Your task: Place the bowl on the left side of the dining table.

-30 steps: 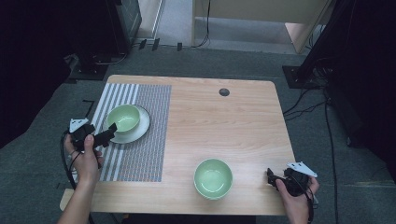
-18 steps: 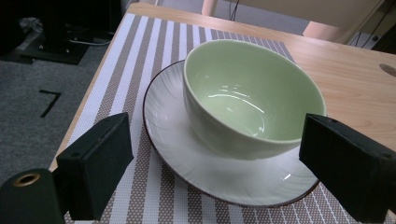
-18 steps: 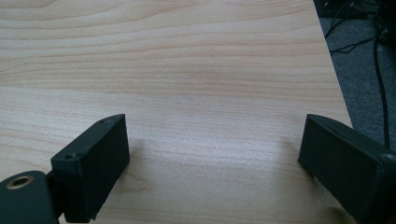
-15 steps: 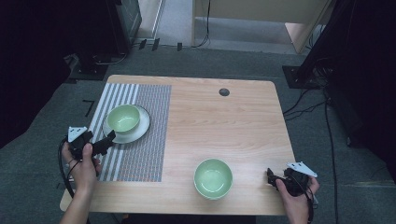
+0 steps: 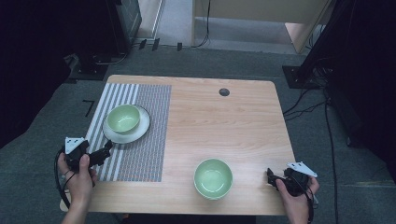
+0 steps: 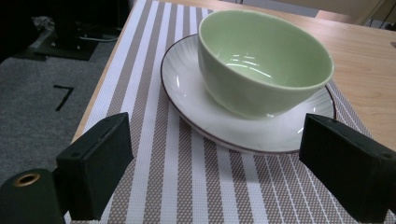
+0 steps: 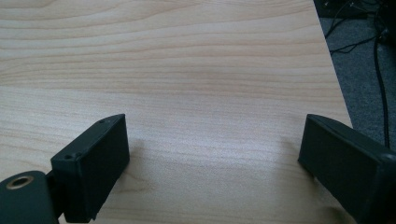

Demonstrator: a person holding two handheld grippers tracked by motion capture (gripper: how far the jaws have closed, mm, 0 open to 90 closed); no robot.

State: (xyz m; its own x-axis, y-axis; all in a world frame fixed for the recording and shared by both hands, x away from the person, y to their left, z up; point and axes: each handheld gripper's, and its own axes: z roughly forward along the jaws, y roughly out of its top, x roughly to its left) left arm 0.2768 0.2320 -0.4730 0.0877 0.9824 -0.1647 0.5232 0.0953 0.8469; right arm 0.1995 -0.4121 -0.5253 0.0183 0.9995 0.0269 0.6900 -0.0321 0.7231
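- Left gripper [image 5: 106, 150]: jaws wide apart, nothing between them. Held in the left hand [image 5: 78, 173] at the worktop's near-left edge, over the striped placemat [image 5: 140, 154], pointing toward the white plate [image 5: 140, 130].
- Left gripper view: the gripper [image 6: 210, 154] sits just short of the plate [image 6: 196, 116], not touching it; bare placemat [image 6: 187, 186] between the jaws.
- Green bowl [image 5: 123, 117] stands upright on the plate, roughly centred, empty. Left gripper view shows that bowl [image 6: 261, 70] with a glossy inside and the plate rim showing all round its near side.
- Plate lies on the placemat's far half; the placemat covers the left part of the wooden worktop [image 5: 233, 121], broad stripes on its left, fine weave on its right.
- Right gripper [image 5: 270, 175]: jaws also wide apart, empty. Held in the right hand [image 5: 296, 193] at the near-right corner of the worktop.
- Right gripper view: the gripper [image 7: 212, 154] is low over bare wood [image 7: 187, 70]; can't tell if the jaws touch it. Worktop edge and grey floor with cables [image 7: 378, 65] at right.
- Second green bowl [image 5: 213, 178] stands upright directly on the wood near the front edge, left of the right gripper, well apart from it. Empty.
- Small dark round grommet [image 5: 224, 92] near the worktop's far edge.
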